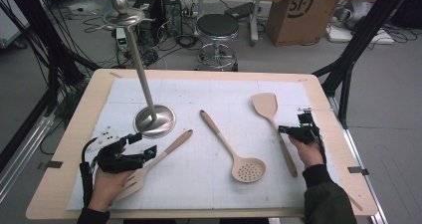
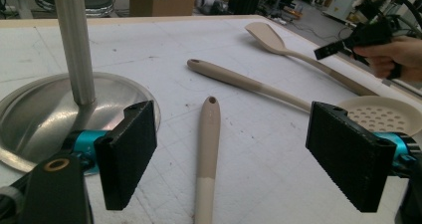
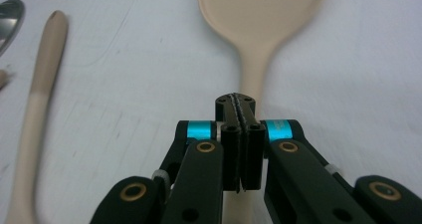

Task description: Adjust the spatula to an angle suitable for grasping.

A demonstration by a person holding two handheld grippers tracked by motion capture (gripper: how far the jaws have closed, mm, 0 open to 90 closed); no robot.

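Observation:
Three beige wooden utensils lie on the white mat. A slotted turner lies at the left, and its handle runs between the wide-apart pads of my open left gripper, which touch nothing. A perforated skimmer lies in the middle. A solid turner lies at the right. My right gripper hovers shut over the solid turner's handle with nothing between its pads.
A tall metal stand with a round base and hooks at its top rises at the mat's left, close to my left gripper. Beyond the table's far edge are a stool, a cardboard box and floor cables.

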